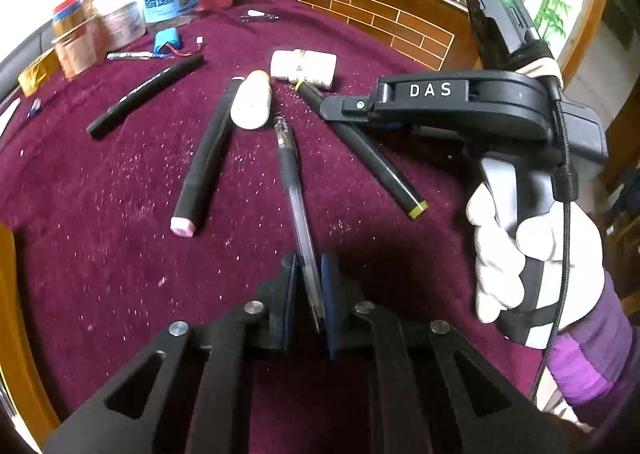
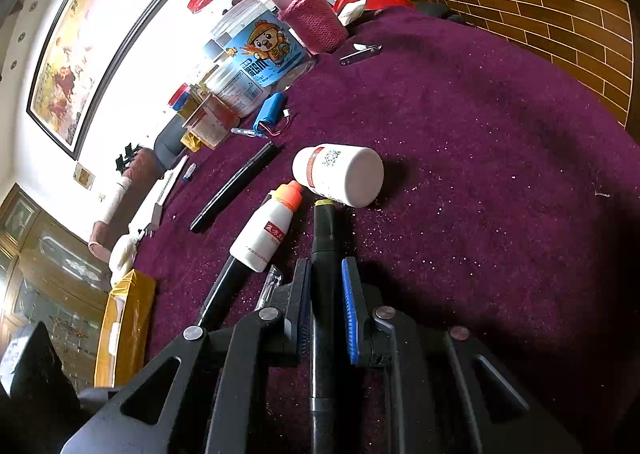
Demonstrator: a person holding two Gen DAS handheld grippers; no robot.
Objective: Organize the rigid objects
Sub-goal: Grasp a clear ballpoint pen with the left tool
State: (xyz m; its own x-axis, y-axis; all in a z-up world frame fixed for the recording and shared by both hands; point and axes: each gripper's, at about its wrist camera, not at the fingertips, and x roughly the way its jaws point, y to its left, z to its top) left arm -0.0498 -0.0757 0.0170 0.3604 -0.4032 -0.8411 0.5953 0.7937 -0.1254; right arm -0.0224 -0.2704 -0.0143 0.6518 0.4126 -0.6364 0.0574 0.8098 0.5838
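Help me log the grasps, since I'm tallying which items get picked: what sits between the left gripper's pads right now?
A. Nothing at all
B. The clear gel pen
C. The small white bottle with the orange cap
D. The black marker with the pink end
B: in the left wrist view the left gripper has its blue pads closed on the lower end of the clear gel pen, which lies on the purple cloth.

You can read "DAS" in white capitals on the black body of the right hand-held gripper [image 1: 332,109]. The clear plastic jar with the blue cartoon-mascot label [image 2: 256,65] carries large Chinese characters too distorted to make out. The white squeeze bottle with the orange cap [image 2: 266,232] bears red characters, also unreadable.
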